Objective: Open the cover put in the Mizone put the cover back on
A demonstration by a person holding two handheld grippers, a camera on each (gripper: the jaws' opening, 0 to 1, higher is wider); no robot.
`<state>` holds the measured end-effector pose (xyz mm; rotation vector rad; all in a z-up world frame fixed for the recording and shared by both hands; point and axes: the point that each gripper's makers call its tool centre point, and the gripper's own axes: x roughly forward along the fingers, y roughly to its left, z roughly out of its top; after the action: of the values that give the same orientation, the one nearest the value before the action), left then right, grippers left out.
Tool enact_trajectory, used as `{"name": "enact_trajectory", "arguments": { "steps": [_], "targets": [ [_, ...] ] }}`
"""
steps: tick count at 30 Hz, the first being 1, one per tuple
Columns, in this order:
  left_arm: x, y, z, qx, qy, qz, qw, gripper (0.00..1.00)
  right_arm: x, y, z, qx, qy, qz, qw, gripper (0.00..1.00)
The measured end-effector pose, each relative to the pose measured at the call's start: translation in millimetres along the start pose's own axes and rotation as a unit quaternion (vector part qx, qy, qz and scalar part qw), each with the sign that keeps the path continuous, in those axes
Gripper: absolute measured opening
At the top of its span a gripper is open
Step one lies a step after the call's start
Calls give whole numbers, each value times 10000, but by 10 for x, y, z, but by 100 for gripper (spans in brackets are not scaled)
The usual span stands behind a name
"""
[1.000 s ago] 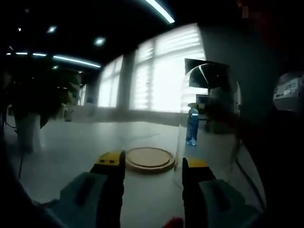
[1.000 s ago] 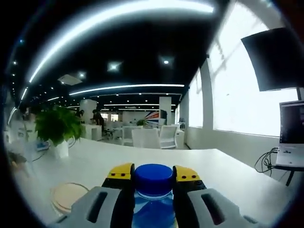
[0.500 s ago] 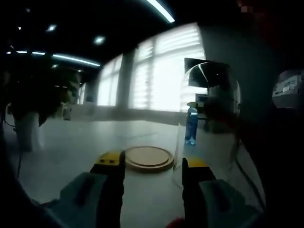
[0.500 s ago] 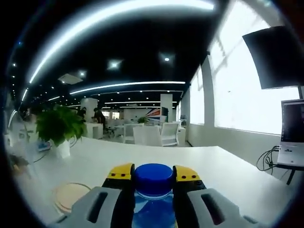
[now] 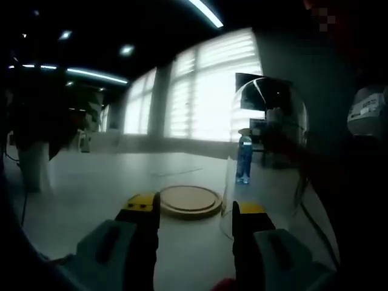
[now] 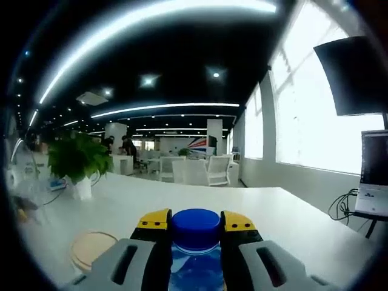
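Note:
My right gripper (image 6: 195,222) is shut on a Mizone bottle (image 6: 194,267), its jaws clamped just below the blue cap (image 6: 195,225). A round wooden base (image 6: 91,247) lies on the white table, lower left in that view. In the left gripper view the same wooden base (image 5: 190,201) lies just beyond my left gripper (image 5: 194,209), which is open with nothing between its jaws. A clear glass dome cover (image 5: 270,151) rises beside the right jaw, off the base. A small blue bottle (image 5: 244,159) shows through the glass.
A potted plant (image 6: 76,160) stands at the left of the white table (image 6: 279,224). A laptop (image 6: 373,182) and a dark monitor (image 6: 354,73) are at the right. Chairs (image 6: 194,173) stand beyond the table's far end. A person's dark body (image 5: 351,194) is close on the right.
Both views have shifted only slightly with the hands. The bottle stays clamped in the right gripper and the left jaws stay apart.

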<state>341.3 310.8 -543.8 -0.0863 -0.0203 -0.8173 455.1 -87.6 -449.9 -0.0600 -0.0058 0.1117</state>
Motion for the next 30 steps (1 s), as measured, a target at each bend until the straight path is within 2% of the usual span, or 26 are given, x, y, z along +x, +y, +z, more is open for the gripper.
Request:
{"name": "enact_trajectory", "arguments": {
  "steps": [2, 4, 11, 15, 18, 23, 28, 30],
  "targets": [
    [-3, 3, 5, 3, -10, 4, 10000, 39, -5, -91, -16, 136, 11, -157, 9998, 25],
    [-5, 9, 7, 13, -9, 13, 10000, 39, -27, -140, -29, 345, 10, -155, 9993, 24],
    [2, -18, 5, 73, 9, -11, 10000, 39, 5, -113, -25, 200, 165, -108, 9996, 25],
    [-4, -16, 23, 70, -26, -4, 10000, 39, -19, -103, -24, 108, -64, -109, 9999, 25],
    [2, -12, 14, 80, -5, 0, 10000, 39, -37, -117, -14, 137, -112, -126, 9998, 25],
    [16, -29, -20, 139, 71, -24, 9999, 39, -13, -113, -24, 361, 143, -103, 9992, 25],
    [7, 11, -13, 112, 53, 34, 9999, 39, -23, -92, -22, 298, 119, -37, 9995, 24],
    [6, 17, -7, 94, 35, 43, 9999, 39, -18, -107, -25, 381, 208, -45, 9990, 24]
  ]
}}
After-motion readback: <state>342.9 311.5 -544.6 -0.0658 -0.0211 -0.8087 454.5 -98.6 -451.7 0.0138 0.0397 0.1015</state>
